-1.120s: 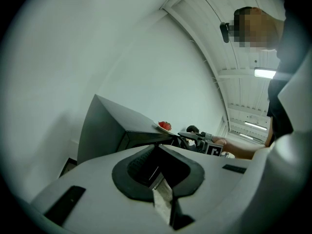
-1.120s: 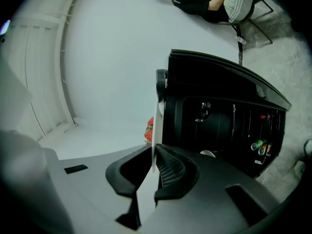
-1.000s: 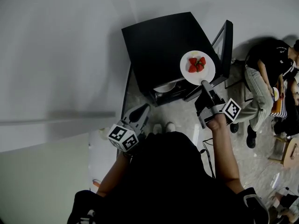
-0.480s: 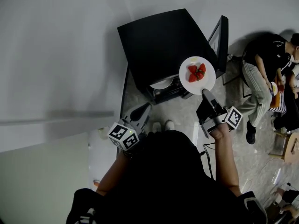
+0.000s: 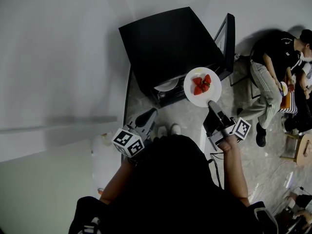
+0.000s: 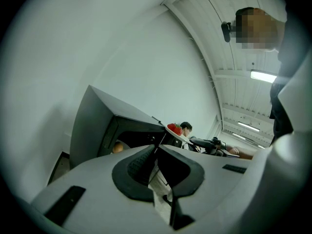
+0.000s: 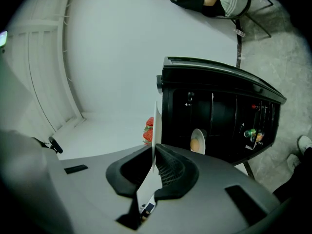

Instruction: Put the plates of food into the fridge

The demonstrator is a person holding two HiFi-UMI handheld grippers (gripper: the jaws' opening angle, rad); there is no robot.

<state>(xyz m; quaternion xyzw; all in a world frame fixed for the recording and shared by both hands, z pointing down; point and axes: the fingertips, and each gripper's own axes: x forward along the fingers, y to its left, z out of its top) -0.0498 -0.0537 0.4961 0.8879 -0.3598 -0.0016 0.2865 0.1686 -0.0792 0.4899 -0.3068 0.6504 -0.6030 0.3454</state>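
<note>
Firmly, the right gripper's [image 7: 155,156] ribbed fingers [image 7: 171,172] pinch a round plate [image 5: 193,94].

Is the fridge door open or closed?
Open. The door is swung out beside the fridge, and the right gripper view shows its dark inside with a plate in it.

the left claw [image 6: 156,151] has its jaws meeting at the tips, nothing between them. beyond stands the black fridge [image 6: 95,123], its front open, with orange food [image 6: 117,148] low inside. a plate of strawberries [image 6: 175,129] hangs at its opening.
</note>
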